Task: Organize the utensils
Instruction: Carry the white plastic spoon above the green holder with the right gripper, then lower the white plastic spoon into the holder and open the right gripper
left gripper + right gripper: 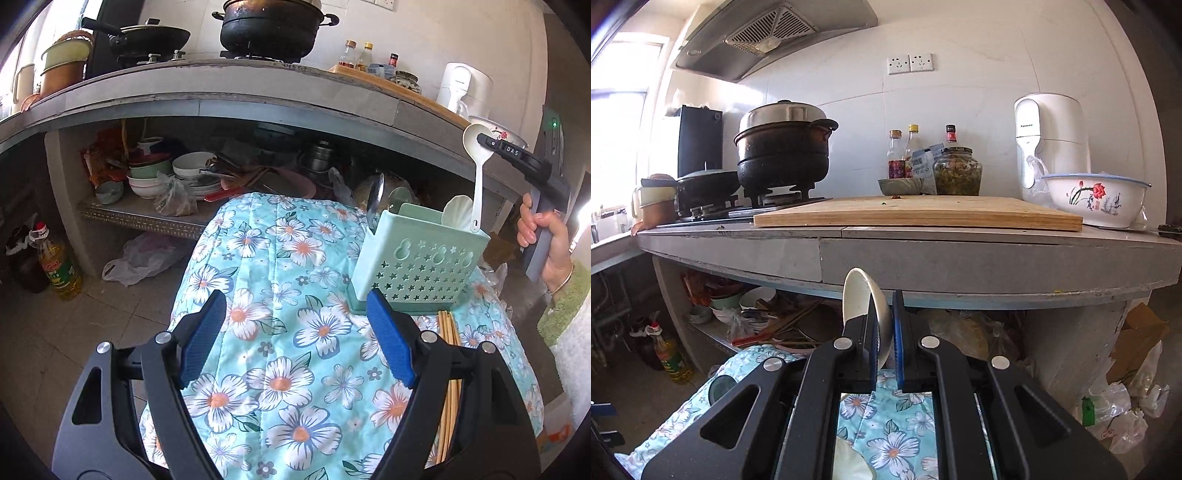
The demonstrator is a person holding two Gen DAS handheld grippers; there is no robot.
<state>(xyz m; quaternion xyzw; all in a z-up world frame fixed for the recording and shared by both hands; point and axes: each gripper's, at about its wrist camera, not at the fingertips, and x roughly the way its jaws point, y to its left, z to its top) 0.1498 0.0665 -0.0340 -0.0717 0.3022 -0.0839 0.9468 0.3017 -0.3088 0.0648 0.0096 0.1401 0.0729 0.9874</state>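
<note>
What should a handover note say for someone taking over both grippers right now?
Right gripper: shut on the white ladle, bowl end up, handle tip over the green utensil holder.
Left gripper: open, empty, above the floral cloth.
Done: a white spoon and a metal utensil stand in the holder.
Left: lower and release the ladle, then load the chopsticks lying beside the holder.
</note>
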